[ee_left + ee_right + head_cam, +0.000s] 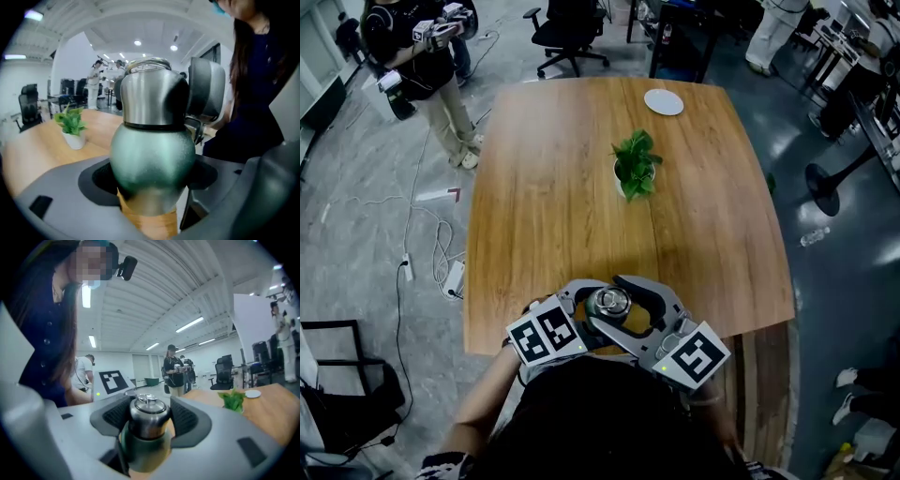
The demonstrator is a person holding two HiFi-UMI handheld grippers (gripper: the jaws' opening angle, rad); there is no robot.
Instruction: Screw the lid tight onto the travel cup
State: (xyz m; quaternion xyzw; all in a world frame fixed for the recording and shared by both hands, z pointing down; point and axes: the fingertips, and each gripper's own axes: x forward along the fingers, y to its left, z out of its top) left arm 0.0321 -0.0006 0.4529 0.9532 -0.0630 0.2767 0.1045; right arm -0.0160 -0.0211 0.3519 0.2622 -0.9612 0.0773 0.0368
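At the table's (553, 187) 6 o'clock, the left gripper (152, 185) clamps the travel cup (152, 150) while the right gripper (147, 420) pinches the seated lid (148, 412); final tightening likely remains.

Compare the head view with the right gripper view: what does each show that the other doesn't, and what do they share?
Head view only: the whole wooden table from above, floor cables, and the right gripper's own marker cube. Right gripper view only: the right gripper with its jaws closed on the sides of the steel lid, the green travel cup below it, plus ceiling lights. Shared: cup, lid, potted plant and white plate.
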